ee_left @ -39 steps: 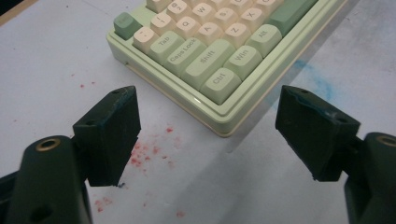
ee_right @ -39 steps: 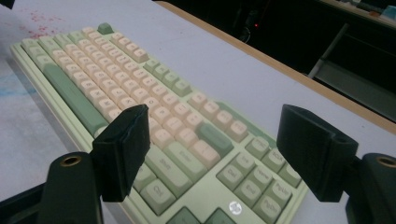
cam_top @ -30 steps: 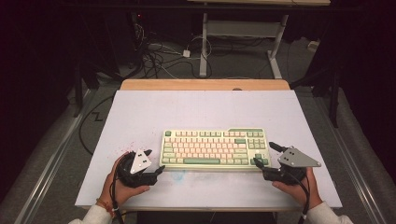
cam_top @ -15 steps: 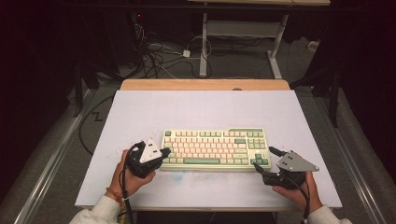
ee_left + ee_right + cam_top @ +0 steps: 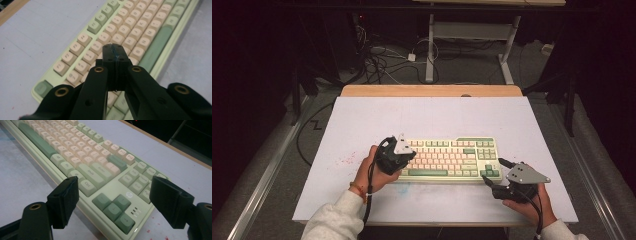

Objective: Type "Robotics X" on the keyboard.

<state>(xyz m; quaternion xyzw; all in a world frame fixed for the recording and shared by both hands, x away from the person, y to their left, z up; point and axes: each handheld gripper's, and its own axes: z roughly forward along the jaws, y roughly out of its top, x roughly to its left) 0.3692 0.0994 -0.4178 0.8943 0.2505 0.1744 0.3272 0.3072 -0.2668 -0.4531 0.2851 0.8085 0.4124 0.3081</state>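
The left gripper (image 5: 404, 156) has swung in from the bare tabletop (image 5: 362, 125) and now hangs over the left end of the keyboard (image 5: 452, 159), where a second ago it sat clear of the case beside it. In the left gripper view its fingers (image 5: 110, 53) are pressed together into one blunt tip, poised above the letter rows, so I'd judge it is set to poke a key rather than grab anything. The right gripper (image 5: 493, 172) has barely shifted: it rests at the near right corner of the keyboard, its fingers (image 5: 63, 202) spread wide to either side of the arrow keys (image 5: 113, 208), gripping nothing. The keyboard itself lies flat and square in the middle of the near half of the tabletop and hasn't budged. Nothing else lies on that surface but some faint red specks (image 5: 348, 160) left of the keyboard, so no obstacle is in the way; cables (image 5: 382, 60) and the legs of a desk (image 5: 430, 45) are on the floor beyond the far edge, well apart from the work.
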